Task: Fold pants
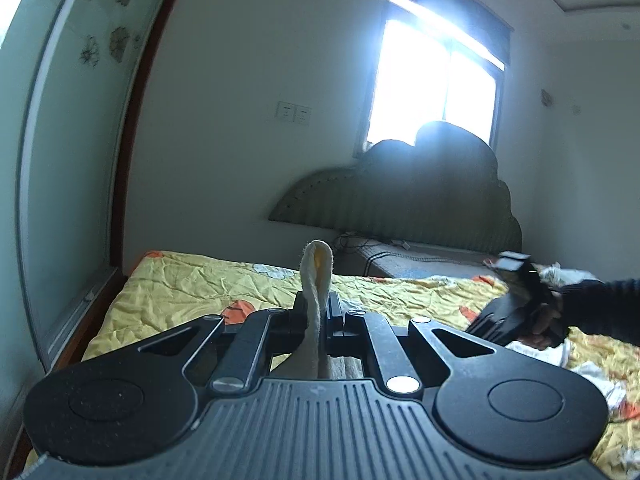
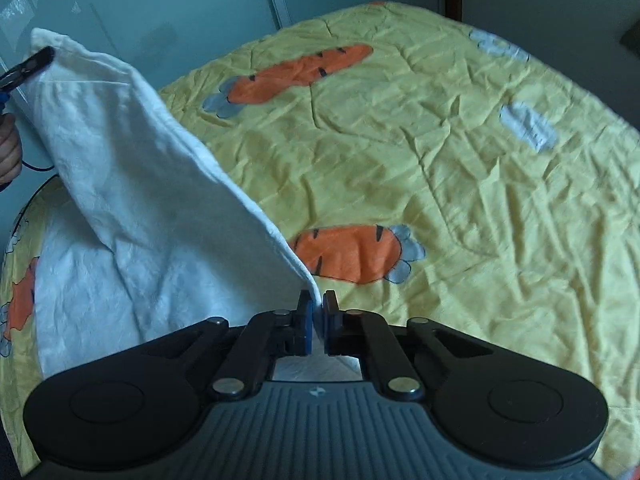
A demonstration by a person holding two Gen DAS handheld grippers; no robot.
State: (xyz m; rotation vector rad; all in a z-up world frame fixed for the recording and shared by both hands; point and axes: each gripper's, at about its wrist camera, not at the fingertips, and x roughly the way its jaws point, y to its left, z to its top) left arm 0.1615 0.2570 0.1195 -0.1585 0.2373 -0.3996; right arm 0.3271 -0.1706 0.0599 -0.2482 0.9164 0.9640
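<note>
The pants (image 2: 132,184), white and creased, hung between the two grippers above the bed (image 2: 460,160), their lower part pooling on the yellow carrot-print quilt at the left of the right wrist view. One edge ran taut as a straight hem from the upper left corner down to the right gripper (image 2: 318,312), whose blue pads were pressed together on that edge with only the thickness of the cloth between them. The left gripper (image 1: 318,312) was likewise pinched on cloth: a narrow fold of the pants stood up through its closed fingers, its tip curling over above them. In the right wrist view that same gripper showed as a dark tip biting the far upper corner, with a hand (image 2: 9,156) just below it.

The step in hand looked like lifting and stretching one edge before laying it over. To do it well, I would judge that both pinches needed to stay firm, since each held only a thin margin of cloth and a tug could slip it free. The two corners should be kept level and the edge between them tight, so that the loose part below hangs flat and not twisted. The bunched cloth on the quilt suggested the pants had not cleared the bed; raising both grippers together would let it drop straight. Then the edge could be lowered evenly onto the open quilt to the right.
</note>
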